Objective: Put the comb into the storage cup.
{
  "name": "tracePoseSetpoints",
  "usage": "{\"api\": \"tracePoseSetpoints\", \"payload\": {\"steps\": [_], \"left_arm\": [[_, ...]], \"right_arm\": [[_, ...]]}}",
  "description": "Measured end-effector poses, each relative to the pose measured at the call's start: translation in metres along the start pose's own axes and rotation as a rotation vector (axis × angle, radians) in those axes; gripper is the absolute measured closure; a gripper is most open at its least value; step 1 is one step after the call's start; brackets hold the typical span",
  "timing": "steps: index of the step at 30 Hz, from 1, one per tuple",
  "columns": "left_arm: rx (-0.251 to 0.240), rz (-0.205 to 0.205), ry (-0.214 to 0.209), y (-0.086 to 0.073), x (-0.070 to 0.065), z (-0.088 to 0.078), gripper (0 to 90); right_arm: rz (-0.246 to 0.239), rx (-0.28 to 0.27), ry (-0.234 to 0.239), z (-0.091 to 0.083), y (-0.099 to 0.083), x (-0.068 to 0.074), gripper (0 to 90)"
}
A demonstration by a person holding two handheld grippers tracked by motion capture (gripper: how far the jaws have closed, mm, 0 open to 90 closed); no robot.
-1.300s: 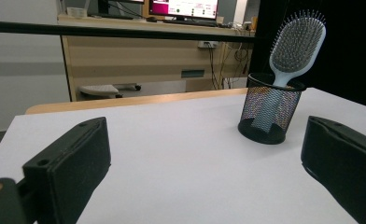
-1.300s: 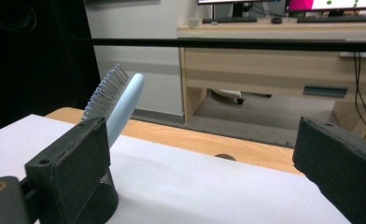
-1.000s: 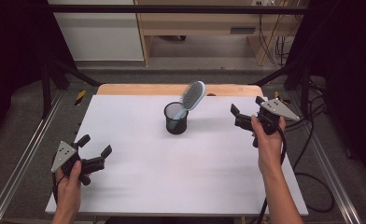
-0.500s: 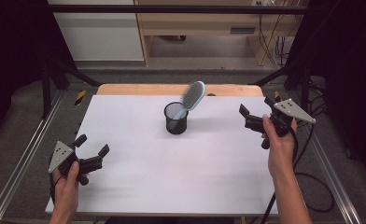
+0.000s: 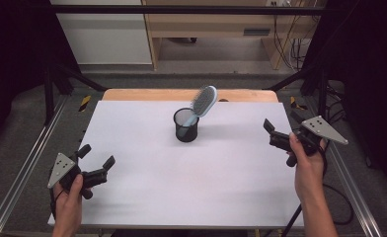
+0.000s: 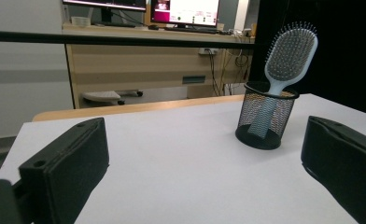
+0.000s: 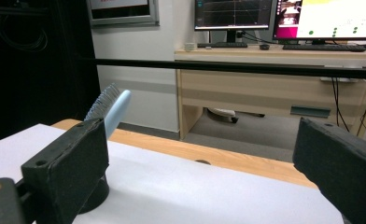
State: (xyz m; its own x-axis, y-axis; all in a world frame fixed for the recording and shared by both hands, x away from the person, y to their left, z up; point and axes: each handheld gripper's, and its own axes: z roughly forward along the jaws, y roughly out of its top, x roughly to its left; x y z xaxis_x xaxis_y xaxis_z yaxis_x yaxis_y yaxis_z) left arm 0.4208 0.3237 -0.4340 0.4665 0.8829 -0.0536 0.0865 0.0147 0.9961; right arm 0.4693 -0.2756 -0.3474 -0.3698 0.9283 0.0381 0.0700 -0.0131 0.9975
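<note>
A black mesh cup (image 5: 186, 129) stands on the white table top (image 5: 191, 187), back of centre. A light blue hairbrush (image 5: 205, 100) rests in it handle down, its head leaning to the right. My left gripper (image 5: 96, 156) hovers open at the near left edge, well away from the cup. In the left gripper view the cup (image 6: 266, 121) and brush (image 6: 291, 53) stand ahead between the wide jaws of that gripper (image 6: 204, 172). My right gripper (image 5: 282, 121) is open at the right edge. In the right gripper view the brush (image 7: 113, 105) shows behind the left jaw of that gripper (image 7: 200, 172).
A wooden strip (image 5: 181, 95) runs along the table's far edge. Metal rails (image 5: 28, 168) flank both sides, with black frame posts (image 5: 48, 94) behind. Cables (image 5: 334, 197) trail at the right. A desk (image 7: 274, 88) with monitors stands beyond the table.
My right gripper has drawn back to the right and toward the person, away from the cup. The left gripper has drifted slightly toward the near left corner. Cup and brush are unmoved.
</note>
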Motion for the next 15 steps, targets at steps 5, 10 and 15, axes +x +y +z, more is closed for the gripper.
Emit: {"api": "tracePoseSetpoints", "payload": {"steps": [5,10,15], "left_arm": [[-0.005,-0.007,-0.005,0.002,-0.002,-0.001,1.0],[-0.003,-0.010,-0.001,0.002,-0.004,-0.001,1.0],[-0.003,-0.023,0.010,0.002,-0.001,-0.003,1.0]], "right_arm": [[-0.018,0.004,-0.009,-0.009,-0.008,-0.008,2.4],[-0.027,0.009,-0.022,-0.021,-0.016,-0.015,1.8],[-0.027,0.007,-0.032,-0.032,-0.024,-0.019,2.4]]}}
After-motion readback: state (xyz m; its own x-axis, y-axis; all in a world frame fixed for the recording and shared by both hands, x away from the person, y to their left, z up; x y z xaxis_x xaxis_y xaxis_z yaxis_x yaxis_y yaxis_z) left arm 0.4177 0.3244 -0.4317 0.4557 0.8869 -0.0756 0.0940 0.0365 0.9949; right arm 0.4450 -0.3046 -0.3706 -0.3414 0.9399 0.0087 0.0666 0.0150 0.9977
